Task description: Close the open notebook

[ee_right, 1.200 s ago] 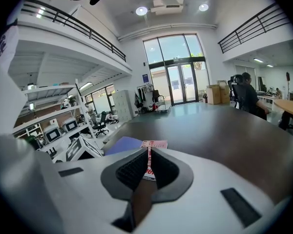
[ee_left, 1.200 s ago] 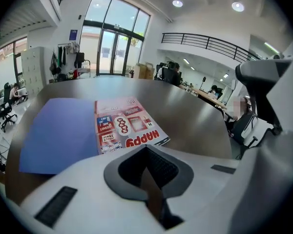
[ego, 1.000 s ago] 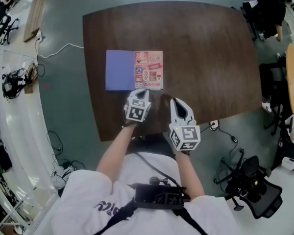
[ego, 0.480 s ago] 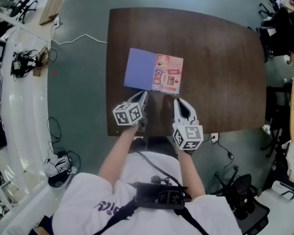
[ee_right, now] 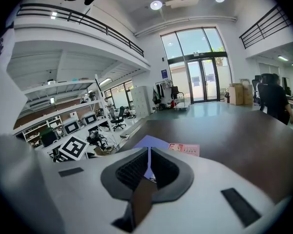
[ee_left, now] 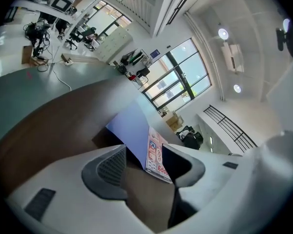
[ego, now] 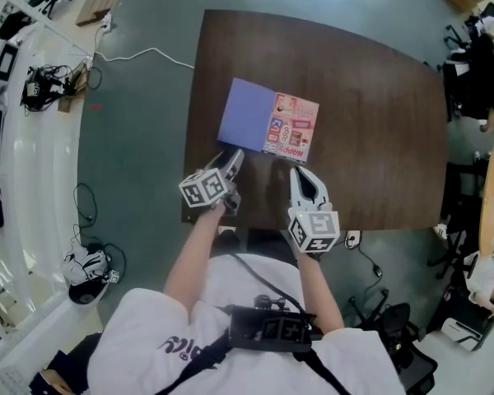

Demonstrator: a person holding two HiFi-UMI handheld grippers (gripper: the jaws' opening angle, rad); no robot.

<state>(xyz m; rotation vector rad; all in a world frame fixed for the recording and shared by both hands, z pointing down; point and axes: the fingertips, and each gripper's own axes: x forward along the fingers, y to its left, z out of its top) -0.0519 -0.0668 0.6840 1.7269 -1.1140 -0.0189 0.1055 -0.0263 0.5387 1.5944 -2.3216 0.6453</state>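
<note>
Two grippers hang just below the flat purple-and-pink paper notebook [ego: 268, 126] on the dark brown wooden table [ego: 379, 105]. The left gripper [ego: 232, 158] has its jaws opening on nothing, and the right gripper [ego: 300, 174] is clenched and empty.

You've got one notebook [ego: 269, 126], one table [ego: 370, 122], one cable [ego: 148, 52], two grippers: left gripper [ego: 232, 158], jaws opening empty, right gripper [ego: 301, 174].

Robotics lab in an open office hall: black-railed mezzanine [ee_right: 78, 18], tall glass entrance doors [ee_right: 200, 67], white shelving racks with monitors [ee_right: 71, 126], black swivel office chair [ee_right: 120, 114], loose white cable [ego: 152, 50] on grey-green floor [ego: 132, 138], large dark brown wooden bench [ego: 370, 122].
</note>
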